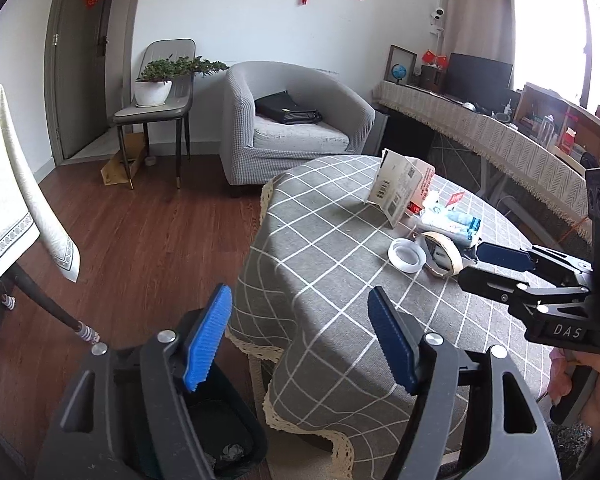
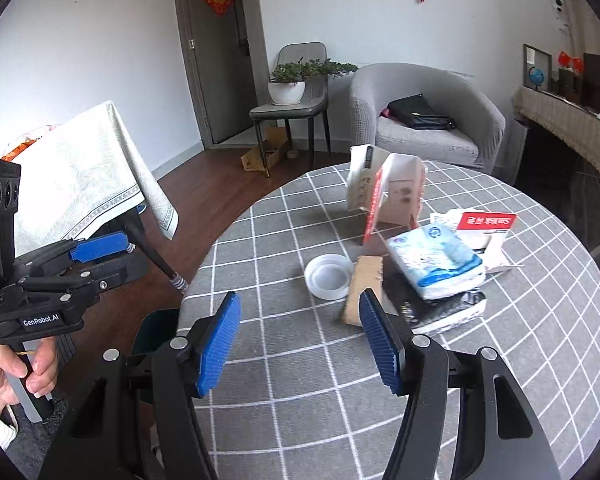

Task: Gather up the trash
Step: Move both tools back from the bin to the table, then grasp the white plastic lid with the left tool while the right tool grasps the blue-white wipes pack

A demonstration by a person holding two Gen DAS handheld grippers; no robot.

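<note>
Two grippers, both spread and holding nothing: left gripper (image 1: 300,336), right gripper (image 2: 298,338). On the round table (image 2: 300,380) lie one clear tape ring (image 2: 329,276), one masking-tape roll (image 2: 362,290), one tissue pack (image 2: 436,266) and two opened cartons (image 2: 384,196). Only the left view shows the bin (image 1: 224,436), with what may be crumpled paper inside, partly hidden.

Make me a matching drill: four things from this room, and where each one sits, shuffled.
Things:
1. potted plant
2. black bag
3. white lid
4. bin

Places:
A. on the checked tablecloth
B. on the floor beside the table
C. on the grey armchair
D. on the dining chair

Pairs: 1-D, 2-C, 3-A, 4-B
</note>
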